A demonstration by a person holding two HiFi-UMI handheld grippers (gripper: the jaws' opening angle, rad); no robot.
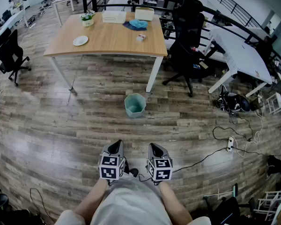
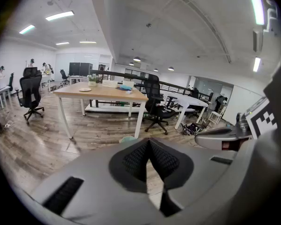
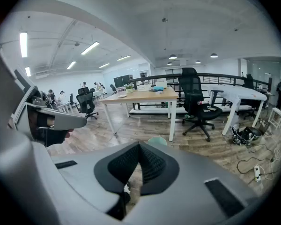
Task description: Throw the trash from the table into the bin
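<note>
Low in the frame, the left tool (image 1: 115, 146) and the right tool (image 1: 156, 149) are each pinched together on nothing. The trash (image 1: 140, 38) lies on the worktop (image 1: 107, 43) at upper centre. The bin (image 1: 135, 105) stands on the floor mid-frame, below it.

Left gripper (image 2: 149, 142), jaws together, empty

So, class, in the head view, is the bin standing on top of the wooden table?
No, the bin stands on the floor in front of the wooden table.
</note>
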